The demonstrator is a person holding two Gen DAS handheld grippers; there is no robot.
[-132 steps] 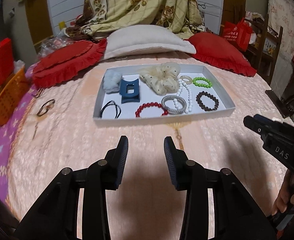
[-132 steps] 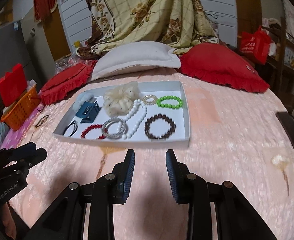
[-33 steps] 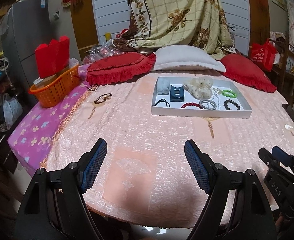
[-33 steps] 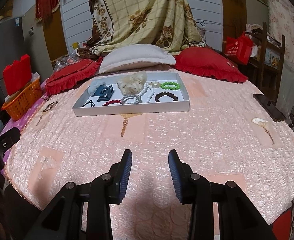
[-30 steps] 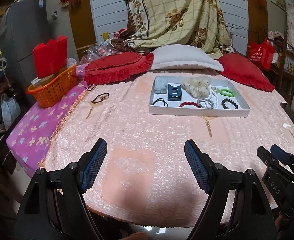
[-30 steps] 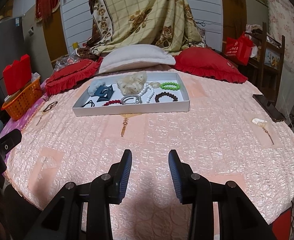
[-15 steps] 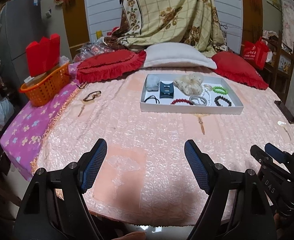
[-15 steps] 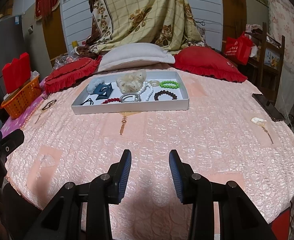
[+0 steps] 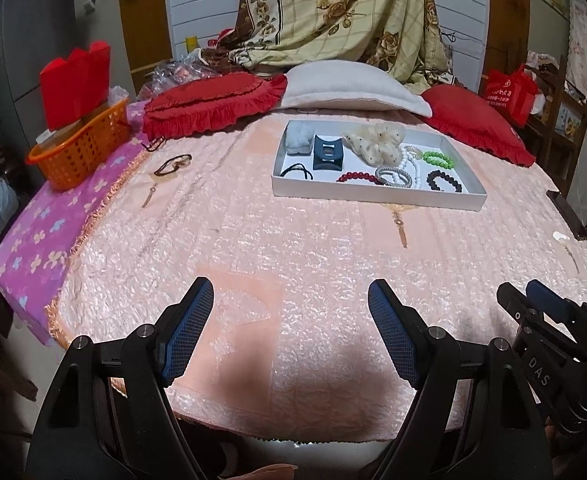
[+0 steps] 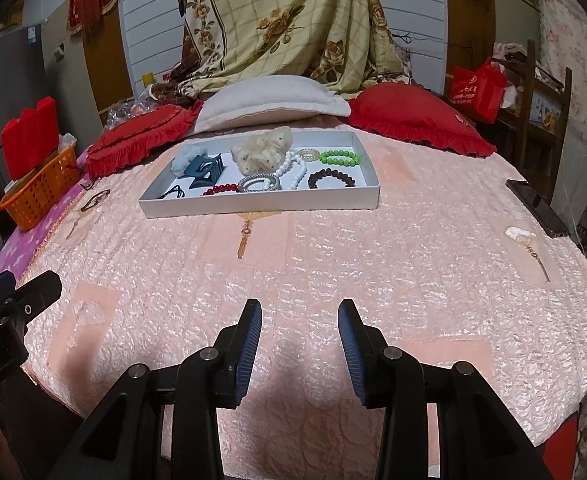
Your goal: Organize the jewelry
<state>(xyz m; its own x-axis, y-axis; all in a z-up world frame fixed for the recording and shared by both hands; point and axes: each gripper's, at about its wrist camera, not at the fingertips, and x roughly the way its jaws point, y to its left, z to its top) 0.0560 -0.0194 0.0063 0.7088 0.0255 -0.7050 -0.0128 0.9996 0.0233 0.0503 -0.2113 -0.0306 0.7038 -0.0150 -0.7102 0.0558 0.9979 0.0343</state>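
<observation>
A white tray (image 9: 377,197) lies on the far part of the pink bed cover; it also shows in the right wrist view (image 10: 261,202). It holds a cream scrunchie (image 9: 377,142), a blue hair claw (image 9: 327,154), a black hair tie (image 9: 298,171), a red bead bracelet (image 9: 356,177), a silver bracelet (image 9: 393,176), a white bead string (image 9: 409,164), a green bracelet (image 9: 437,157) and a dark bead bracelet (image 9: 444,181). My left gripper (image 9: 291,328) is wide open and empty above the near edge. My right gripper (image 10: 299,342) is open and empty, far from the tray.
A dark bracelet (image 9: 172,165) lies loose on the cover at the left. An orange basket (image 9: 79,148) stands at the left edge. Red cushions (image 9: 213,104) and a white pillow (image 9: 353,88) line the back. A dark phone (image 10: 537,208) lies at the right edge.
Both grippers have drawn back from the tray toward the near edge of the bed. The left gripper has opened wider since the oldest frame. The tray's contents have not moved.
</observation>
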